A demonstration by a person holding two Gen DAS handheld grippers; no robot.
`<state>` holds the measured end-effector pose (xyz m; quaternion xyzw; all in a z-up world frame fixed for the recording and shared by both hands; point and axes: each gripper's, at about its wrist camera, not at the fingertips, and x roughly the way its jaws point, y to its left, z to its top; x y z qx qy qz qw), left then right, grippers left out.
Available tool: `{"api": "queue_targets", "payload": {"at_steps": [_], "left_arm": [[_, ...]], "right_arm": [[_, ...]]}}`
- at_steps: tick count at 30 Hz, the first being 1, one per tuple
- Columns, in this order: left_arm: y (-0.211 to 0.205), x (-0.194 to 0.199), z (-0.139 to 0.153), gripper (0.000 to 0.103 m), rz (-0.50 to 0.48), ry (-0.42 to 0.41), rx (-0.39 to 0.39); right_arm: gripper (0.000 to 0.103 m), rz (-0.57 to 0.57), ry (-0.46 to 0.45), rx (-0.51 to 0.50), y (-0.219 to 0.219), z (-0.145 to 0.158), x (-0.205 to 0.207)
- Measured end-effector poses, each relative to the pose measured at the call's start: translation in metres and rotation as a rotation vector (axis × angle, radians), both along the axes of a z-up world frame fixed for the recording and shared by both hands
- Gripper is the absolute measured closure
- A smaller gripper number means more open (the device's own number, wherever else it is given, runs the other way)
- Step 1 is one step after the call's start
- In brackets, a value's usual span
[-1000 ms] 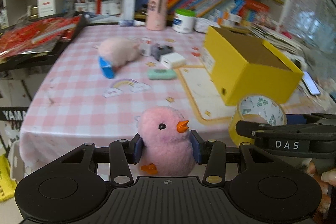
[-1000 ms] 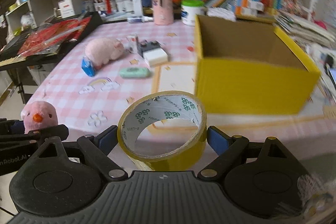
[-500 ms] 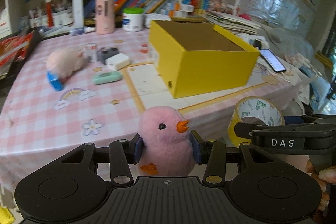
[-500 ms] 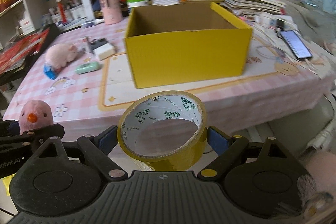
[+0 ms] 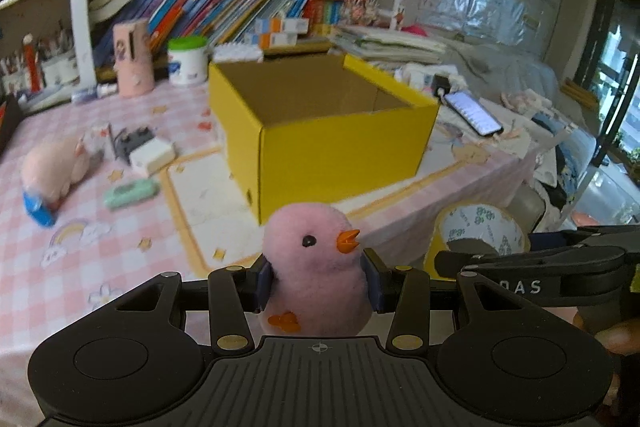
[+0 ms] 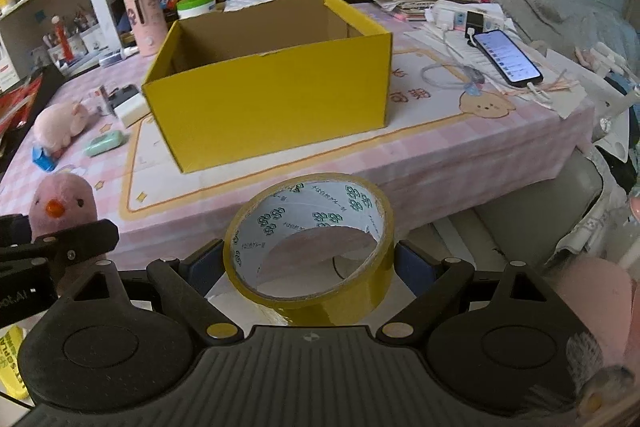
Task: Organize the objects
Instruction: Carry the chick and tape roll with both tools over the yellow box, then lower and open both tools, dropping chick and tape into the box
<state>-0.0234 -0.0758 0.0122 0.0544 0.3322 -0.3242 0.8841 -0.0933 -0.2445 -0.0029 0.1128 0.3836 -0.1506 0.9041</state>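
My left gripper (image 5: 318, 285) is shut on a pink plush chick (image 5: 316, 267) with an orange beak, held off the table's front edge. My right gripper (image 6: 310, 263) is shut on a yellow tape roll (image 6: 310, 247), pads pressed on both sides. Each held thing also shows in the other view: the tape roll (image 5: 478, 235) at the right, the chick (image 6: 64, 205) at the left. An open yellow cardboard box (image 5: 324, 123) (image 6: 268, 83) stands on the pink checked table (image 5: 100, 211) ahead of both grippers; nothing shows inside it.
On the table's left lie a pink plush pig (image 6: 60, 121), a blue item (image 6: 44, 161), a mint green case (image 6: 104, 143) and a white block (image 6: 130, 111). A phone (image 6: 506, 57) with cables rests right of the box. Bookshelves (image 5: 224, 3) rise behind.
Both grippers swung to the right along the table's front edge, keeping their hold. The yellow box shifted from the right side to the middle of both views.
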Motion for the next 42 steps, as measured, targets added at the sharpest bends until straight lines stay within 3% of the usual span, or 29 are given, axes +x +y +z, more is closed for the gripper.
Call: {"api": "queue_targets", "payload": {"at_steps": [13,25,33,37,42], "left_arm": [[-0.045,0.042,0.042,0.059,0.014,-0.141,-0.070],[-0.103,0.113,0.034,0.059,0.103,-0.148,-0.003],[-0.143,0.147,0.004,0.062,0.120,-0.096,0.106],[-0.155,0.161,-0.011,0.077,0.126,-0.067,0.168],[-0.158,0.175,-0.023,0.078,0.152,-0.018,0.207]], "right_arm": [[0.014,0.007,-0.121,-0.050,-0.051,0.039,0.039],[0.014,0.163,-0.214,-0.105,-0.103,0.067,0.134],[0.013,0.342,-0.125,-0.112,-0.114,0.052,0.220],[0.013,0.419,-0.049,-0.095,-0.110,0.034,0.254],[0.013,0.489,0.056,-0.081,-0.107,0.012,0.285]]}}
